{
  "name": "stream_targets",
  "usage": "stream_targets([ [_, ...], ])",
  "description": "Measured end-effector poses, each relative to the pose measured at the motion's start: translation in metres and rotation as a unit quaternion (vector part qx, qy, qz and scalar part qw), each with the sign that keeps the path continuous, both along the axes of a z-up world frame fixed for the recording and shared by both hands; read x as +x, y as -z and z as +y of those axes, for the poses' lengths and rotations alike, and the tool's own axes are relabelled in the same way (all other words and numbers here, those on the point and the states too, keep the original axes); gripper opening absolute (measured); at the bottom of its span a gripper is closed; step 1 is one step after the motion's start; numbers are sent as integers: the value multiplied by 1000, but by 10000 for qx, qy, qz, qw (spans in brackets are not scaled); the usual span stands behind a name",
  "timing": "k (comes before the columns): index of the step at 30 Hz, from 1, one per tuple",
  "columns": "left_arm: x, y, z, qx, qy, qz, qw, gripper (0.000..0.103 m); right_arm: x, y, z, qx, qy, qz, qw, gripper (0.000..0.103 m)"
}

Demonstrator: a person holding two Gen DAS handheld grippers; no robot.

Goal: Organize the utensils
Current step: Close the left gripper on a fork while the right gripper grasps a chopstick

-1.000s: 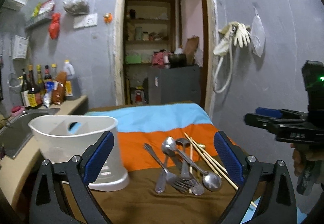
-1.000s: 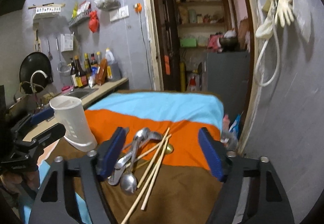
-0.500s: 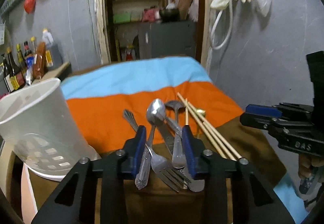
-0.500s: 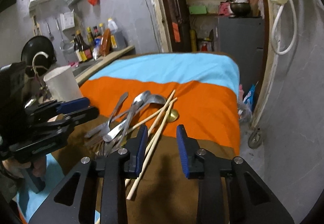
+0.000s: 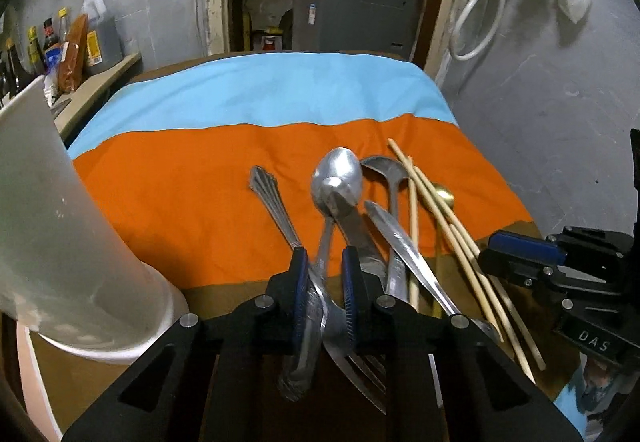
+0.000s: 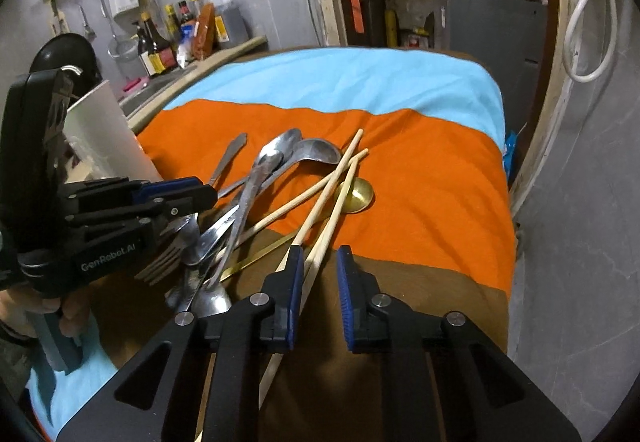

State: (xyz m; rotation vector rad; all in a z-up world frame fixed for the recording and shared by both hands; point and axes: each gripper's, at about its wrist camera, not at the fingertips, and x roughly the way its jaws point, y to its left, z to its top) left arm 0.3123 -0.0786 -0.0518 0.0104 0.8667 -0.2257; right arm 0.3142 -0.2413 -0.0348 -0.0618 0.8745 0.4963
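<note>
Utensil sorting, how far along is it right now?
Barely started: no utensil visibly stands in the white holder. In hand: the left gripper is narrowed around a fork and spoon handle; the right gripper straddles a chopstick, not yet clamped. Left: the spoons, the other chopsticks, the brass spoon.

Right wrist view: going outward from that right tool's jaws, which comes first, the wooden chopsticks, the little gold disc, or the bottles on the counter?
1. Wooden chopsticks: nearest, running down between the jaws.
2. Gold disc: farther up, on the orange cloth, under the chopsticks.
3. Bottles: farthest, on the counter at upper left.
</note>
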Motion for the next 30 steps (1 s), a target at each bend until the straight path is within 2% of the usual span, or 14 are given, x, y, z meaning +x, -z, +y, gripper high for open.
stream_targets([
  [5,12,4,10,-155,-145,299,9993,14,12,4,2,-8,62,81,9999,13],
  [14,32,3,14,-438,-177,606,9970,14,33,9,8,6,108,275,9996,13],
  [16,33,3,16,-485,-192,630,9967,14,38,10,5,135,161,363,9991,13],
  [19,34,2,15,-555,-155,619,9964,8,44,12,0,364,231,508,9978,13],
  [23,31,2,13,-590,-153,543,9967,6,47,16,-9,714,377,663,9945,5],
  [30,21,-2,15,-690,-121,411,9967,3,41,15,-31,1235,585,679,9883,4],
])
